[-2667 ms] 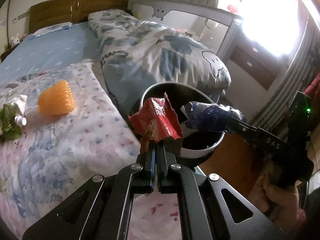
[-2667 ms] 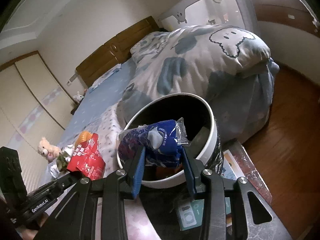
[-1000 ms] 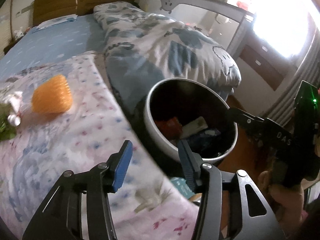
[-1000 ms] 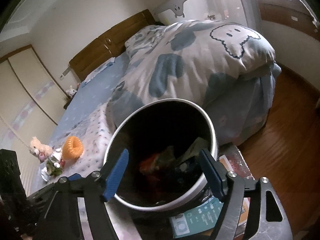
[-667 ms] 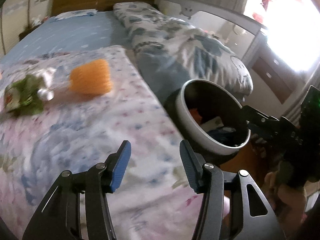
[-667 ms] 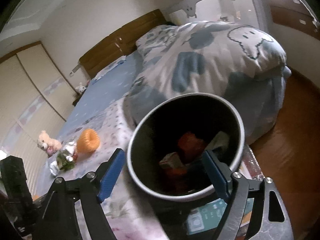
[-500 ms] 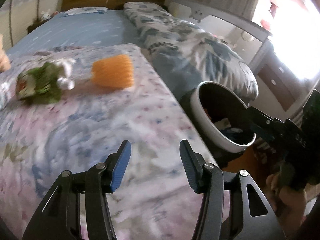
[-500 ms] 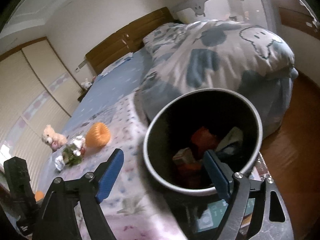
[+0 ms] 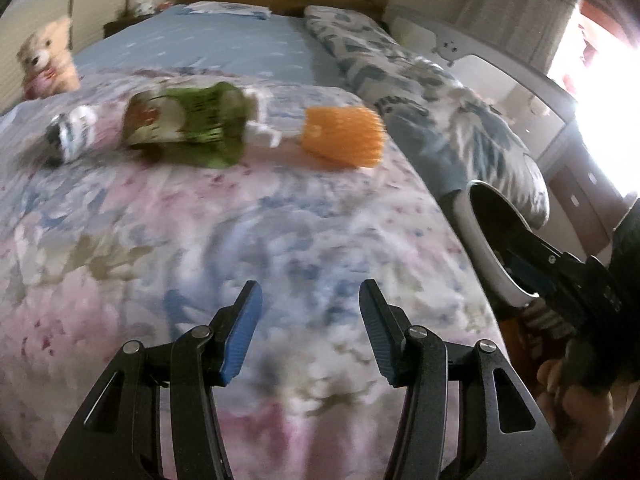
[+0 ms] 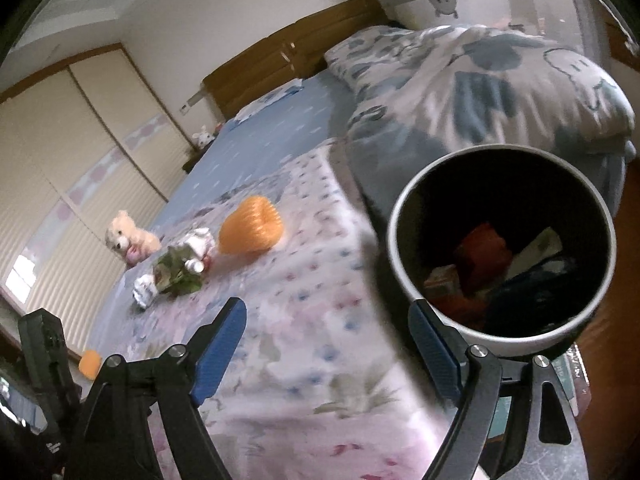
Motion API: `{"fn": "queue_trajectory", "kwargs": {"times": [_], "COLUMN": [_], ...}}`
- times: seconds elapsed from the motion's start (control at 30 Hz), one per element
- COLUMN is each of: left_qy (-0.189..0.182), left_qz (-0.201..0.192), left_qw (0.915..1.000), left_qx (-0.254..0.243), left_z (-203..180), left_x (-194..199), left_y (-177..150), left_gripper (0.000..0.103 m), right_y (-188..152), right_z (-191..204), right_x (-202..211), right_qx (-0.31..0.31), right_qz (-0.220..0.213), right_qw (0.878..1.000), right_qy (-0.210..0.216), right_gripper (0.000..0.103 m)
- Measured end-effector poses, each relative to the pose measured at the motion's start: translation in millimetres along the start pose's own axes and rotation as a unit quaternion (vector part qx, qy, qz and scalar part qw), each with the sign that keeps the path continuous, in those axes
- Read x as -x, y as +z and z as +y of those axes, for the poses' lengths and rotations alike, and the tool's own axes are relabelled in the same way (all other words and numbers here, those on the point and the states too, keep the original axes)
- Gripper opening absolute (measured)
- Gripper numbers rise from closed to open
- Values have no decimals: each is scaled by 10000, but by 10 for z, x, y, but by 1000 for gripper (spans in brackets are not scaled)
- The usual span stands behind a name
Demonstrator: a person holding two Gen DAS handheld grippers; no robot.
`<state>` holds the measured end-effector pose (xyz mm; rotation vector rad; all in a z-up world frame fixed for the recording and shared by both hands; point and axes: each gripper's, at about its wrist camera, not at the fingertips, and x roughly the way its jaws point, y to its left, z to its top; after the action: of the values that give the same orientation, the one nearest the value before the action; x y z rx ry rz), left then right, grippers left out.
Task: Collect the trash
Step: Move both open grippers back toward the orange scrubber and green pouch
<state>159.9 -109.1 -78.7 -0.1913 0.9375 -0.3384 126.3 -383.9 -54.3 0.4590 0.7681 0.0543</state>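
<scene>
A green wrapper [image 9: 188, 128] [image 10: 176, 272] lies on the floral bedspread, with a crumpled white piece [image 9: 72, 136] [image 10: 144, 290] to its left and an orange foam net [image 9: 342, 136] [image 10: 252, 230] to its right. My left gripper [image 9: 310, 332] is open and empty over the spread, well short of them. My right gripper [image 10: 326, 346] is open and empty too, its right finger near the trash bin's rim [image 10: 400, 240]. The bin [image 9: 476, 232] holds a red wrapper [image 10: 480, 248] and dark blue plastic.
A teddy bear [image 9: 44, 60] [image 10: 128, 240] sits at the bed's far left. A folded cartoon quilt [image 10: 500, 80] lies behind the bin. A small orange object [image 10: 90, 364] sits at the bedspread's left edge. Wooden floor shows at the right.
Both grippers held wrappers over the bin at first; those now lie inside it. Both views have swung left from the bin toward the bed, and the bed trash looks closer.
</scene>
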Motion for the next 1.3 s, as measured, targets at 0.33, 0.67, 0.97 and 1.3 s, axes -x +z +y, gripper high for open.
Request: {"fn": "queue_trajectory", "kwargs": {"times": [0.33, 0.67, 0.97, 1.3], "left_qy": [177, 217, 191, 15], "left_qz": [10, 121, 51, 20], "left_qw": [9988, 9965, 9939, 9900], "left_qx": [461, 792, 1089, 1407], "left_z": [417, 666, 818, 943], "left_x": [-14, -119, -193, -317], "left_y": [43, 120, 339, 592], "left_gripper": [51, 53, 62, 65], "right_y": [-59, -39, 76, 210], "right_z": [262, 407, 481, 593], "right_x": [-273, -517, -706, -946], "right_qx": [150, 239, 291, 360], "right_qz": [256, 433, 473, 499], "right_qw": [9994, 9983, 9979, 9970], "right_qy": [189, 302, 338, 464], "right_gripper": [85, 85, 85, 85]}}
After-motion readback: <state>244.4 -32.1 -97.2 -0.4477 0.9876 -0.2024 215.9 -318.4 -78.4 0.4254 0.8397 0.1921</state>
